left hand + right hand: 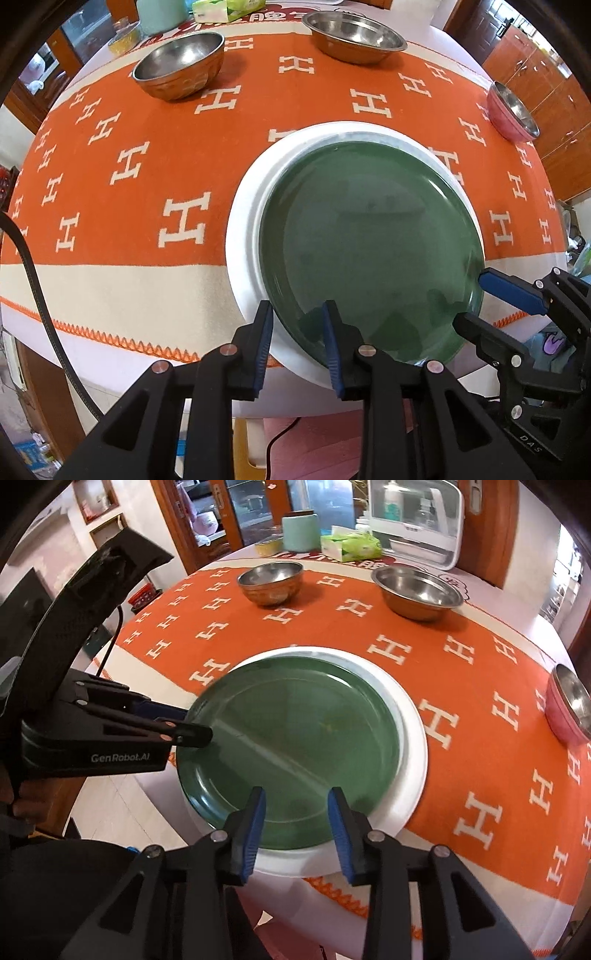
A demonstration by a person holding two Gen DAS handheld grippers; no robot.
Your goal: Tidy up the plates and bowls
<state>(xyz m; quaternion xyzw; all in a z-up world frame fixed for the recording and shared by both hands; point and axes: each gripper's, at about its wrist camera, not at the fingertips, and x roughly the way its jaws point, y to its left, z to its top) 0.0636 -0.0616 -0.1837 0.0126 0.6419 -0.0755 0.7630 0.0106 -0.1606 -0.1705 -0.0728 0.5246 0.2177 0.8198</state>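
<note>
The green plate (369,236) lies on the white plate (243,229) at the desk's near edge. Left fingers (297,314) straddle its rim, seemingly unclamped; right fingers (297,801) are apart, empty. Nudged, the overhanging stack could slide off.

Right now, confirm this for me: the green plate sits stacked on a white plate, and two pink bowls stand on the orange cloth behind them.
One thing is wrong: only one pink bowl stands on the orange cloth; the other two bowls are bare steel. The right wrist view shows this. The green plate does sit stacked on the white plate.
</note>
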